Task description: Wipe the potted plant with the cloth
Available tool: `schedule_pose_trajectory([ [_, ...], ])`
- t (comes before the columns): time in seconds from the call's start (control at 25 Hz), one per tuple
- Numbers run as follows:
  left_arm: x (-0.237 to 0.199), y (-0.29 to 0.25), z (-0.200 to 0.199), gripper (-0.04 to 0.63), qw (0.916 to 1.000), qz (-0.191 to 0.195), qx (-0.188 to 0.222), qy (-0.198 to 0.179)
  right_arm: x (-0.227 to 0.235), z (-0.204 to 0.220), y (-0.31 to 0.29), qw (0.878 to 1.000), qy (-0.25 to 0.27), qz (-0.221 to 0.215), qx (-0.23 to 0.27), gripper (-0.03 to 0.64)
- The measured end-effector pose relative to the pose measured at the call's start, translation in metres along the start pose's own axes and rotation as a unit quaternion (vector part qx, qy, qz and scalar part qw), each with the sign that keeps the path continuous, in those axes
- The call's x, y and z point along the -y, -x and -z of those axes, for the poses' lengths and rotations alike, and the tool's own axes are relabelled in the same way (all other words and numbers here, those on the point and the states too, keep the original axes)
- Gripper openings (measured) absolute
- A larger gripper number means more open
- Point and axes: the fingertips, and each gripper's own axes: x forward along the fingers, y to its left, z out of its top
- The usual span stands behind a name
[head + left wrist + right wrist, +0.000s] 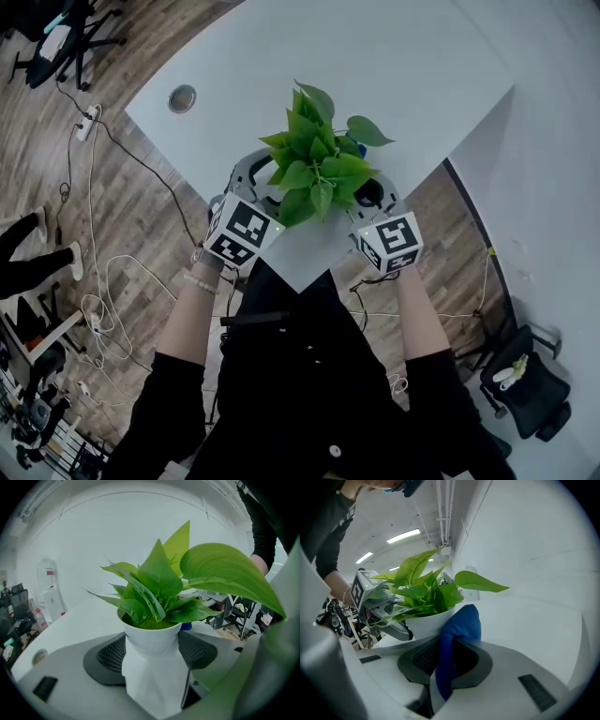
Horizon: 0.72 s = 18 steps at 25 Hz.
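Note:
A leafy green potted plant point(314, 159) stands near the white table's point(375, 66) front corner, between both grippers. In the left gripper view its white faceted pot point(152, 677) sits between the dark pads, and my left gripper point(152, 653) is shut on it. My right gripper point(445, 660) is shut on a blue cloth point(458, 630), which bulges up out of the jaws and touches the pot's rim point(429, 620) beneath the leaves. From the head, the cloth point(354, 144) is only a blue spot under the right-hand leaves. The pot is hidden by foliage there.
The table's pointed corner point(309, 279) lies just before the person's body. A round cable grommet point(182, 97) sits far left on the table. Cables and a power strip point(86, 122) lie on the wooden floor; office chairs point(66, 42) stand at left and lower right.

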Motion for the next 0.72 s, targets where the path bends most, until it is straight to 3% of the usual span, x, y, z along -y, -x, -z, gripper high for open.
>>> schedule_pose_trajectory([
  [0.36,0.005,-0.002,-0.002,0.362,0.9991,-0.036,-0.001,0.021,-0.023,0.012,0.013,0.999,0.028,0.001,-0.021,0.084],
  [0.72,0.009,-0.001,-0.002,0.361,0.9957,-0.080,-0.005,0.048,-0.058,0.013,0.018,0.998,0.053,-0.025,-0.034,0.084],
])
